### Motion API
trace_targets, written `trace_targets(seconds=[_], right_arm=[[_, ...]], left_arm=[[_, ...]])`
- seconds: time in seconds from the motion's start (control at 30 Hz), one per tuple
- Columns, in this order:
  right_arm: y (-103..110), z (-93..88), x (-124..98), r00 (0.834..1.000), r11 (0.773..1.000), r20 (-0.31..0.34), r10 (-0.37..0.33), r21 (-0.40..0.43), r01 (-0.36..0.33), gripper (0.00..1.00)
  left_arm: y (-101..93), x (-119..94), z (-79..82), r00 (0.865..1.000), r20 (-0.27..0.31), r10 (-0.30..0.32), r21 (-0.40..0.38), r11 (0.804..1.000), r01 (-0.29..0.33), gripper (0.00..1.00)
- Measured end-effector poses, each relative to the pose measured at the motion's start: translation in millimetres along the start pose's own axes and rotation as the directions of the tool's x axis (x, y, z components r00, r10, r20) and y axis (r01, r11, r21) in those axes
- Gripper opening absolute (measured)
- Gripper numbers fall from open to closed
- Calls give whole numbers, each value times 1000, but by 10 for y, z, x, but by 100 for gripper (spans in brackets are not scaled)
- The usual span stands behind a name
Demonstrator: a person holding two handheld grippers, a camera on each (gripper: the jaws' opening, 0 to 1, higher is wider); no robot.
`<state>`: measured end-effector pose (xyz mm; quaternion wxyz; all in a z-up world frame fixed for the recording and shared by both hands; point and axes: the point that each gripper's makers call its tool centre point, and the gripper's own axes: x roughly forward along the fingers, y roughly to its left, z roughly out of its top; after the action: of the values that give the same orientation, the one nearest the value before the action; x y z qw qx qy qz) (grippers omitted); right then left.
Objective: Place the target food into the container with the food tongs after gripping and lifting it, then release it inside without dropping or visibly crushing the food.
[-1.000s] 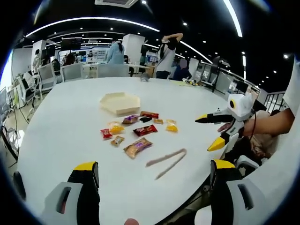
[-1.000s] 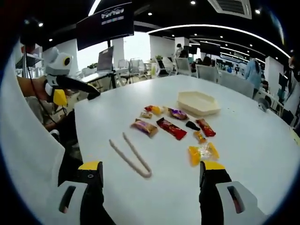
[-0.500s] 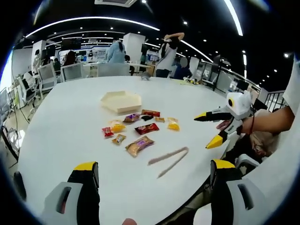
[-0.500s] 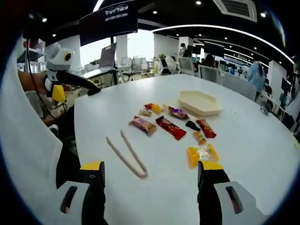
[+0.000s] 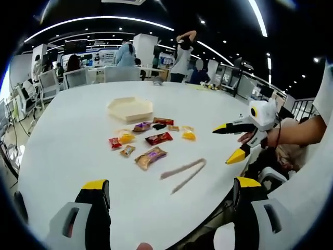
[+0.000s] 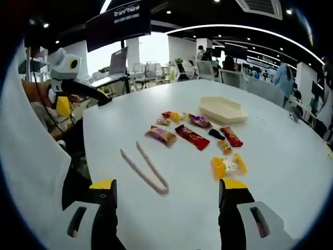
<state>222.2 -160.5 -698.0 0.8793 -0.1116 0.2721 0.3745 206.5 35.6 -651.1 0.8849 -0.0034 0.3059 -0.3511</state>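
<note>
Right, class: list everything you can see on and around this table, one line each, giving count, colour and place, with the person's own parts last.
Table: one, white, round, under everything.
Tray: one, cream, six-sided, far end of the snack row, nothing in it.
Tongs: one pair, pale pinkish, lying flat near the table edge, apart from the snacks.
Wrapped snacks: about ten, red, orange, yellow, purple and black, scattered between tongs and tray.
Chairs: several, grey, beyond the far side of the table.
People: a few, standing in the background.
Left gripper: one, black fingers with yellow tips, spread wide above the table edge.
Right gripper: one, same colours, fingers spread wide, holding nothing.
</note>
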Motion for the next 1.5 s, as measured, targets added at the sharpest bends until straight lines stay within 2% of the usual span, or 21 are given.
trace_targets(seconds=[0.1, 0.23, 0.3, 0.4, 0.5, 0.7, 0.83, 0.9, 1.0, 1.13, 1.2, 1.27, 1.33, 1.4, 1.5], right_arm=[[-7, -23, -5, 1000, 1000, -13, -2, -1, 2, 80], [-33, -28, -57, 1000, 999, -28, -5, -37, 4, 76], [-70, 12, -112, 1000, 999, -10, -19, -26, 19, 77], [-101, 13, -135, 999, 1000, -17, -27, -14, 26, 77], [-72, 21, -107, 1000, 1000, -12, -13, 0, 13, 77], [-29, 2, -109, 1000, 1000, -23, -15, 11, 15, 77], [13, -7, -102, 999, 1000, -23, -22, 20, 22, 77], [45, -25, -78, 999, 999, -44, -23, 21, 24, 77], [85, 40, -86, 999, 999, -32, -34, 30, 35, 77], [162, 102, -108, 996, 996, -51, -71, 58, 74, 77], [183, 95, -115, 994, 994, -75, -85, 61, 90, 77], [216, 128, -114, 994, 993, -63, -88, 78, 93, 77], [207, 101, -112, 990, 990, -90, -110, 79, 117, 77], [203, 125, -118, 989, 987, -77, -130, 82, 136, 77], [217, 141, -106, 988, 985, -59, -141, 94, 146, 78]], left_arm=[[-30, 17, -15, 1000, -14, -13, 2, 1000, 13, 99], [-73, 60, -18, 1000, 19, -24, -15, 1000, 24, 99], [-100, 86, -34, 999, 25, -29, -23, 999, 30, 99], [-161, 134, -59, 999, 26, -41, -23, 999, 42, 99], [-190, 132, -37, 998, 42, -42, -17, 999, 43, 99], [-199, 114, -55, 997, 61, -48, -56, 997, 51, 99], [-207, 124, -84, 997, 40, -65, -31, 997, 66, 99], [-189, 134, -90, 997, 34, -76, -33, 996, 77, 99], [-200, 148, -85, 995, 28, -96, -30, 995, 97, 99], [-225, 186, -57, 989, 6, -151, -1, 989, 151, 99], [-222, 201, -16, 985, 15, -172, 1, 985, 172, 99], [-234, 223, 16, 980, 7, -199, 3, 980, 199, 99], [-240, 234, 34, 977, 7, -211, 9, 977, 211, 98], [-265, 282, 20, 970, -21, -244, 43, 969, 244, 96], [-292, 336, 1, 964, -33, -263, 89, 960, 265, 96]])
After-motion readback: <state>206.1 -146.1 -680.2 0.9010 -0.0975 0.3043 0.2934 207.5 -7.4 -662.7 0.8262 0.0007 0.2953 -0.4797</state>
